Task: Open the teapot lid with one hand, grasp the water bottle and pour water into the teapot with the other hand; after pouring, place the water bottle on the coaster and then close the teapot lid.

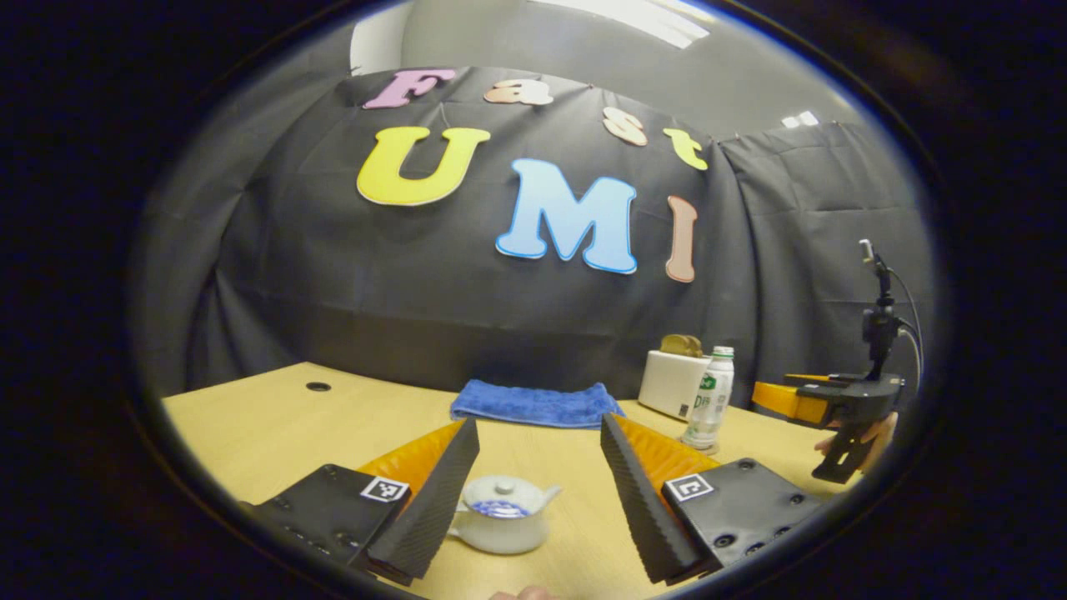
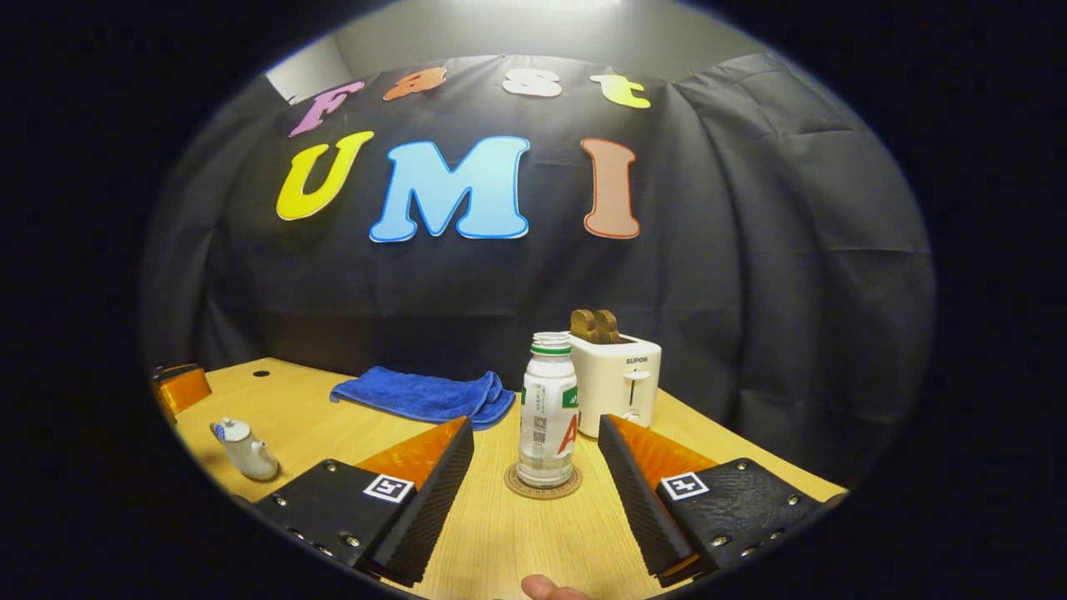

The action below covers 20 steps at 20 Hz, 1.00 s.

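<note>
On the table's (image 2: 500, 533) left side we found the teapot (image 1: 503, 525), lid seated, between the spread fingers of the left gripper (image 1: 540, 487). Further right the bottle (image 2: 547, 412) stood capless on its coaster (image 2: 543, 483), the right gripper (image 2: 536, 492) spread around it. We judged a knock could tip and spill it.

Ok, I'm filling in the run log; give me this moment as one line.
left tool: open, flanking lidded white ceramic teapot | right tool: open, facing clear plastic water bottle on round coaster | stage: nothing grasped
</note>
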Tool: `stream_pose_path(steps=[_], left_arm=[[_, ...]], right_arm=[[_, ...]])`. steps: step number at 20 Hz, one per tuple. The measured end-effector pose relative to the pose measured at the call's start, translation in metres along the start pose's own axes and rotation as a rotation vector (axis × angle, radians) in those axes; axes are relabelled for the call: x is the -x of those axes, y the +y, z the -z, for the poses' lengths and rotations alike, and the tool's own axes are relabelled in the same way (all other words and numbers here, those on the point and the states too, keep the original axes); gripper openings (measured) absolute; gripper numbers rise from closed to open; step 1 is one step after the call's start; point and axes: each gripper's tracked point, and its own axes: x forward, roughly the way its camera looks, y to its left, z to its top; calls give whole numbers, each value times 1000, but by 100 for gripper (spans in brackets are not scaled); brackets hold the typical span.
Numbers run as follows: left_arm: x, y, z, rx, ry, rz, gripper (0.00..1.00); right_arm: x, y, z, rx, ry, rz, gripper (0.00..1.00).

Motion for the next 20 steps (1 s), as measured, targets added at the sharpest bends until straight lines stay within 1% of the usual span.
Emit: stream_pose_path(steps=[2, 4, 6, 8, 11, 12, 13, 14, 15, 16, 17, 20], left_arm=[[16, -14, -6, -14, -15, -1, 99], [28, -30, -6, 1, -23, -6, 99], [41, -47, -6, -4, -41, -14, 99], [48, -63, -2, -40, -52, -17, 99], [57, -72, 18, -79, -36, -56, 99], [57, -78, 24, -95, -15, -54, 99], [56, -81, 29, -111, -4, -63, 99], [52, -83, 34, -131, 8, -76, 99], [59, -85, 32, -150, 17, -90, 99], [57, -88, 40, -148, 44, -85, 99], [59, -86, 38, -152, 42, -108, 99], [59, -85, 39, -150, 47, -117, 100]], right_arm=[[30, 14, 9, 7, 8, -28, 95], [51, 27, 15, -18, 13, -50, 95], [67, 41, 20, -18, 6, -66, 95], [75, 47, 24, 10, -13, -53, 95], [87, 68, 39, -14, -6, -88, 95], [89, 73, 44, -20, 6, -95, 95], [93, 78, 49, -26, 12, -111, 95], [97, 80, 49, -38, 19, -110, 95], [98, 80, 47, -61, -6, -112, 95], [97, 81, 51, -50, 3, -113, 95], [100, 77, 49, -57, 1, -98, 95], [99, 75, 51, -55, 4, -76, 95]])
